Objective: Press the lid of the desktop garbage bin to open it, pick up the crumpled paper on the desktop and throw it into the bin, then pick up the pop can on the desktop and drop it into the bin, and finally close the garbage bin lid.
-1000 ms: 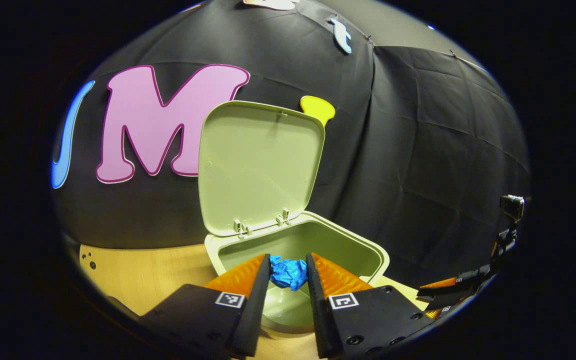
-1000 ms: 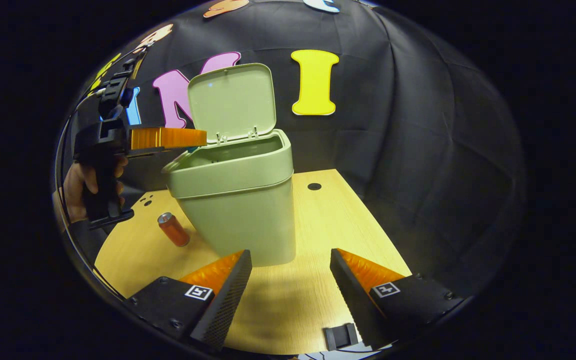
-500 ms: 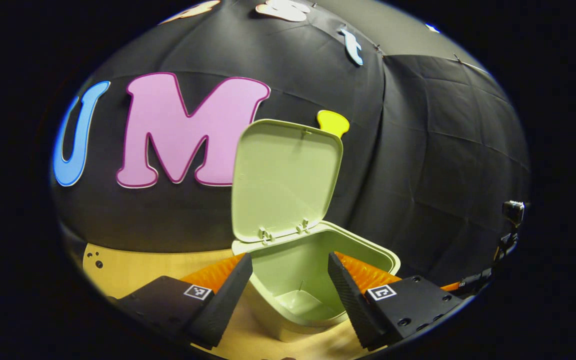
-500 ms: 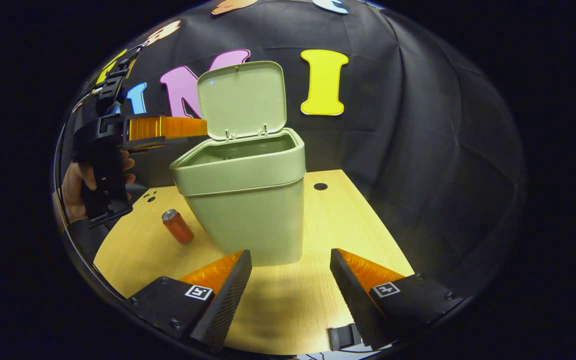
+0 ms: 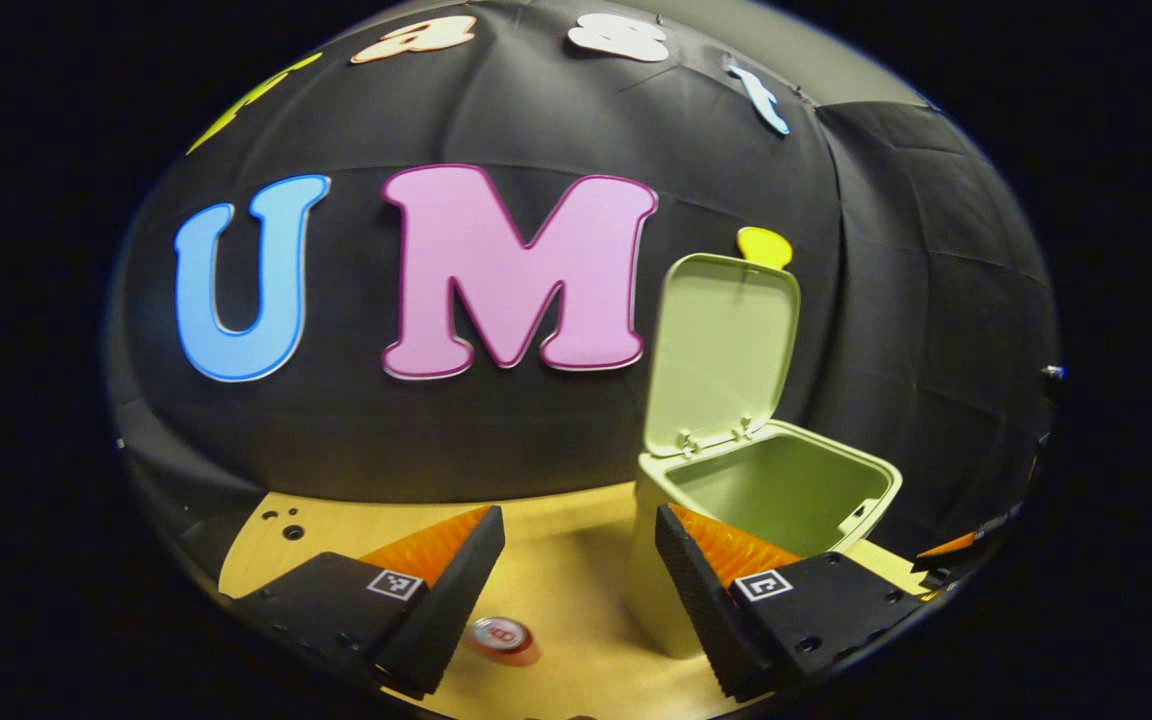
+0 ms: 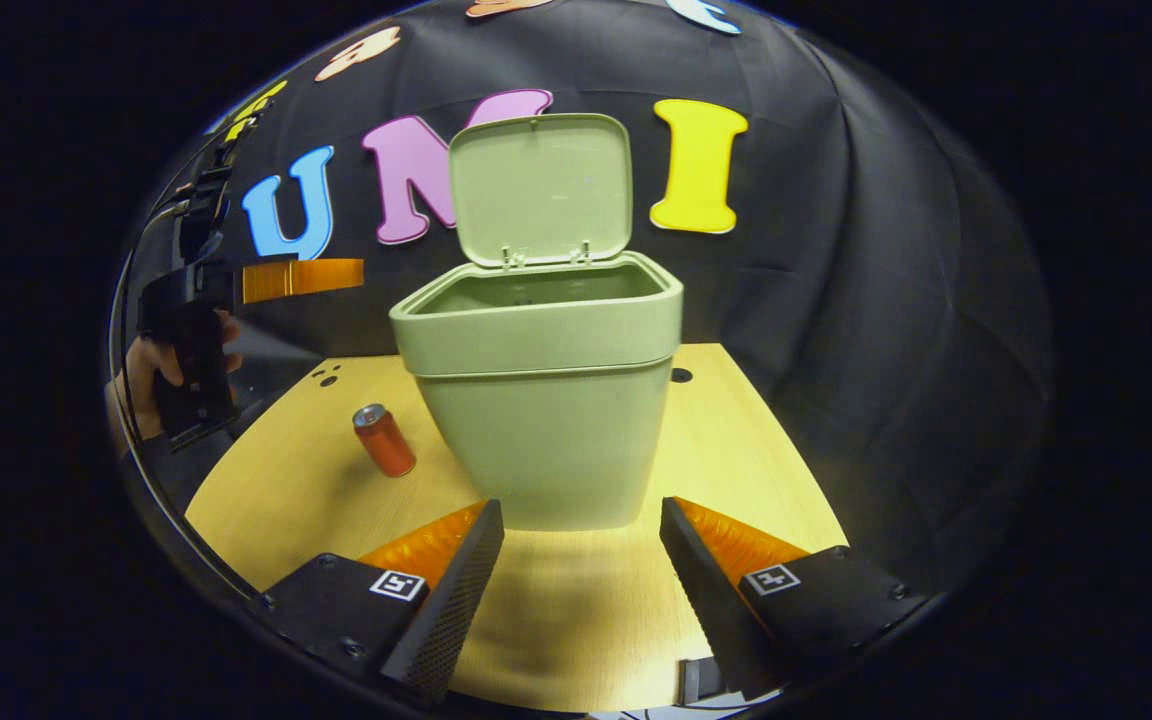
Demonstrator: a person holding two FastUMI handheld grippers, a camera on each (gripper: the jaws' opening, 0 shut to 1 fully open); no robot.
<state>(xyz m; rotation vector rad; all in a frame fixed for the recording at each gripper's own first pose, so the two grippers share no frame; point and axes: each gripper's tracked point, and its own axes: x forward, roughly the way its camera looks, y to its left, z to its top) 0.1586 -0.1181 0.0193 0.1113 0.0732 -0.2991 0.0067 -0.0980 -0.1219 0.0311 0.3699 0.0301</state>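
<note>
While we hover, lid: up on bin.
Left gripper: wide, empty.
Right gripper: wide, empty.
Can: ours next.

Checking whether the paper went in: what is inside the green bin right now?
The pale green plastic bin stands with its lid up. Both views show only bare upper inside walls. The bottom is hidden by the rim, so paper there cannot be confirmed.
</note>
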